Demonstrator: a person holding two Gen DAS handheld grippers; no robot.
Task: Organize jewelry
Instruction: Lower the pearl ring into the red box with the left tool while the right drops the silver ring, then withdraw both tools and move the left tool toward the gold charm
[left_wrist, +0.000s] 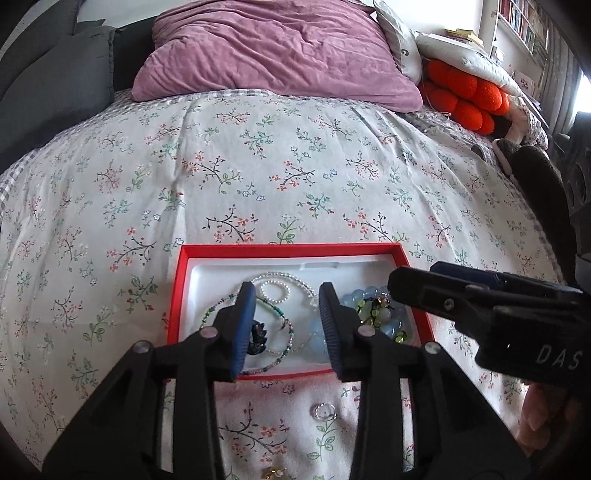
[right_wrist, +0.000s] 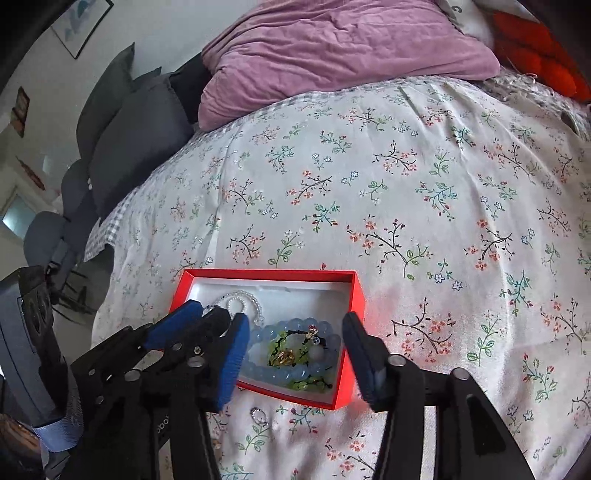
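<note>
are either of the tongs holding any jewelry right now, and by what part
Nothing is held. The left tongs and right tongs both hang open over the red box, fingers apart with no jewelry between them. A small ring lies on the bedspread.

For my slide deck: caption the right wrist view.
Open right gripper above a red box of beaded bracelets on a floral bedspread.

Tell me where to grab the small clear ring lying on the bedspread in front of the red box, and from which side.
Pinch the small clear ring across its thin band, coming straight down from above: it lies flat on the soft bedspread, just short of the red box, so no side is exposed.
</note>
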